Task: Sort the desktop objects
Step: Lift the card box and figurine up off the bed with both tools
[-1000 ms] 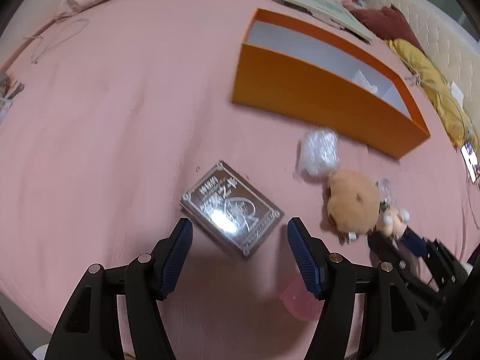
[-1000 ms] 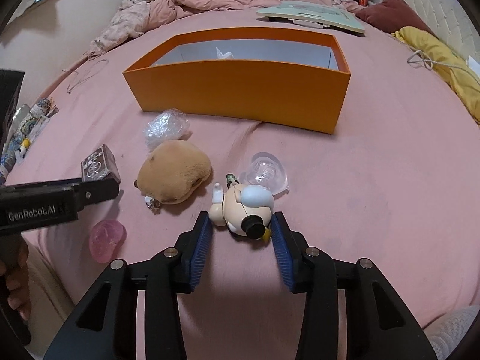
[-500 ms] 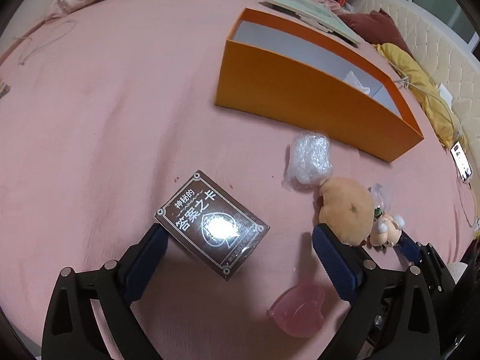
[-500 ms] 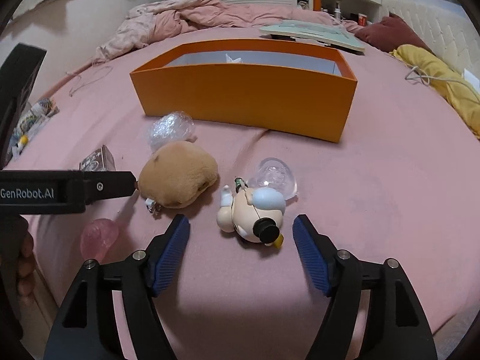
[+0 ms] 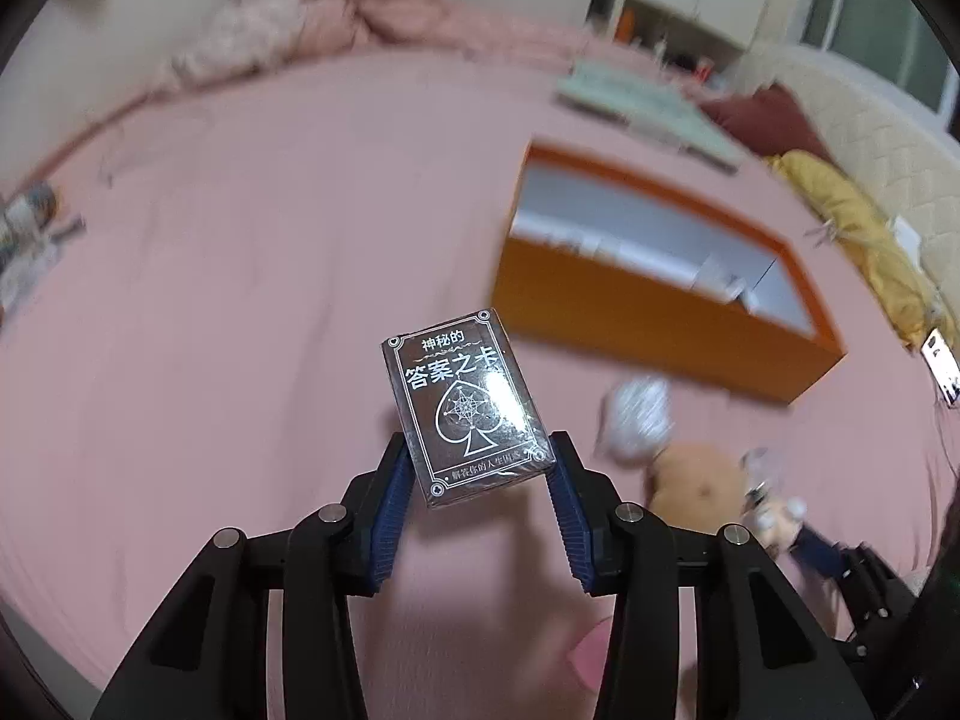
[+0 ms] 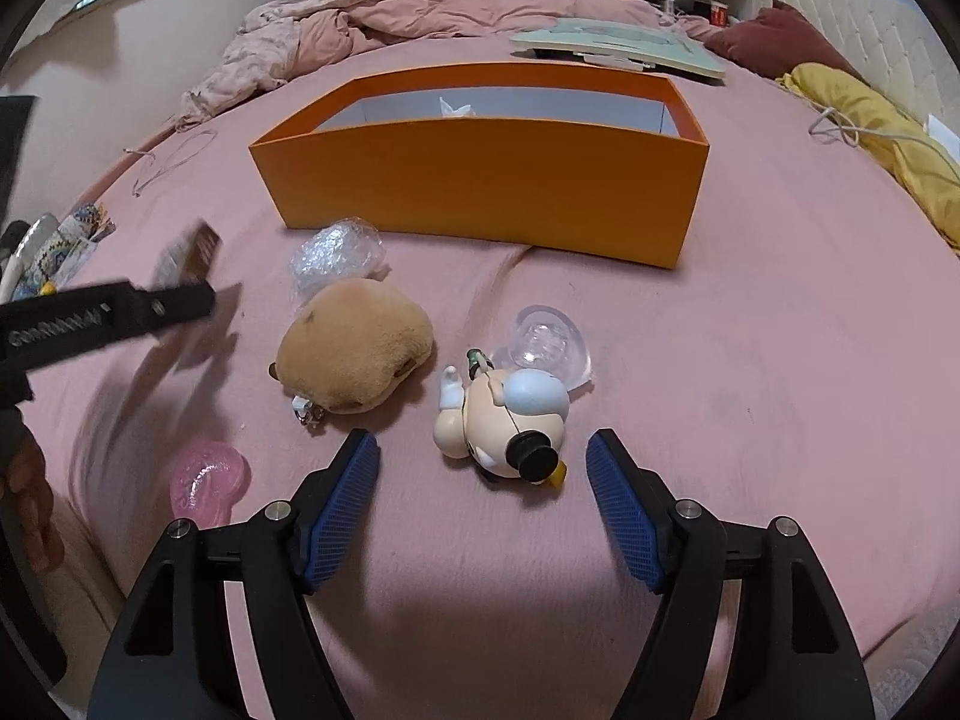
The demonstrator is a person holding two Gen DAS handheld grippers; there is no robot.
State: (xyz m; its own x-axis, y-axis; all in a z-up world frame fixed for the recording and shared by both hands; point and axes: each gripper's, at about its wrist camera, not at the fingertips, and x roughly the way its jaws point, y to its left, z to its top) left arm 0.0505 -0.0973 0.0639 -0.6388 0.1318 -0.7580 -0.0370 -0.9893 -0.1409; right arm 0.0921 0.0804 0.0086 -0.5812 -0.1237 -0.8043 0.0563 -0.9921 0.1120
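Observation:
A dark card box (image 5: 465,408) with a white spade print hangs above the pink bed sheet. My left gripper (image 5: 480,456) is closing on it, and the blue pads press its lower sides. In the right wrist view that box (image 6: 192,252) is a blur at the left. My right gripper (image 6: 483,462) stands open, one finger on each side of a small figurine (image 6: 507,420) that lies on the sheet; neither pad touches it. The open orange box (image 6: 480,180) stands beyond.
A tan plush (image 6: 354,354), a crumpled plastic bundle (image 6: 336,252), a clear plastic shell (image 6: 546,342) and a pink heart dish (image 6: 207,480) lie near the figurine. A pale green board (image 6: 618,42), yellow cloth (image 6: 870,120) and rumpled bedding lie behind the orange box.
The left jaws widened around the card box on the sheet, then closed on it and lifted it. The right jaws opened wide around the figurine and stayed put.

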